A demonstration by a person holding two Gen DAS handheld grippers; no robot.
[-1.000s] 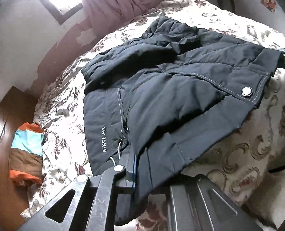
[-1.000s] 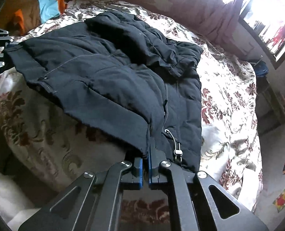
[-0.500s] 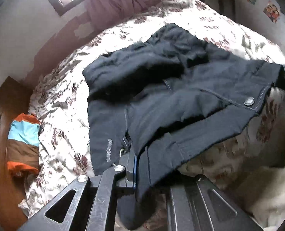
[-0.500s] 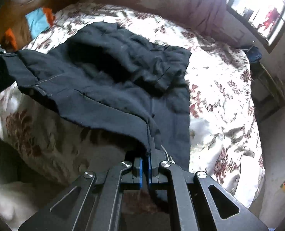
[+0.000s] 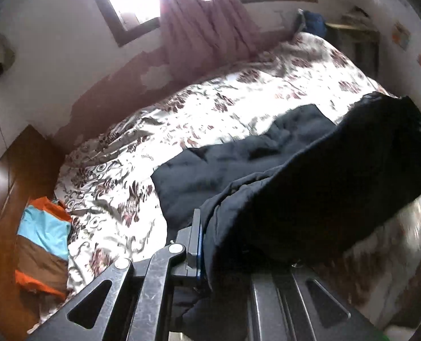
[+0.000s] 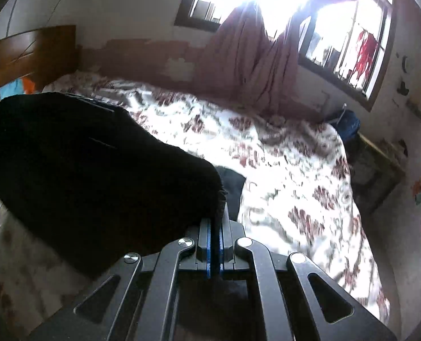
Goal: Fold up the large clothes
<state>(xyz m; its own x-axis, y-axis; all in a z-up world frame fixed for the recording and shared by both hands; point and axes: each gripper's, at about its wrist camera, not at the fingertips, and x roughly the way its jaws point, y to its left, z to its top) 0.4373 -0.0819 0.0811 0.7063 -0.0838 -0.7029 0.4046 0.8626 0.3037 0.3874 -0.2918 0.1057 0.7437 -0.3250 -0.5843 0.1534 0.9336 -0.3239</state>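
- Left tongs [image 5: 201,244]: clamped on one corner of the jacket [image 5: 309,193]. The blue-padded finger at 7 o'clock in the left view presses thick cloth; the other finger is buried under the fabric, so the bite looks deep.
- Jacket, left view: a dark padded coat. Its near edge is lifted and stretched from the left tongs toward 3 o'clock, where the other tongs hold it at the frame edge. Its far part lies on the bed [image 5: 210,119], at the middle of the view.
- Handling, as I judge it: bulky, soft and fairly heavy. The span between the two grips sags and billows rather than hanging flat. The padding will spring back, so a fold likely needs pressing down. The shell looks smooth and may slip on the satin-like floral cover.
- Where to hold: at hem corners or stitched edges, where layers are thick and stiff. A pinch of one shell layer would probably slide out.
- Right tongs [image 6: 216,227]: pinched tight on the jacket [image 6: 91,164], with a fold of cloth visible between the blue pads at 6 o'clock in the right view. The lifted mass fills the view from 8 to 10 o'clock.
- Beside the bed at 8 o'clock in the left view lies a striped cloth [image 5: 43,244], well apart from the jacket.
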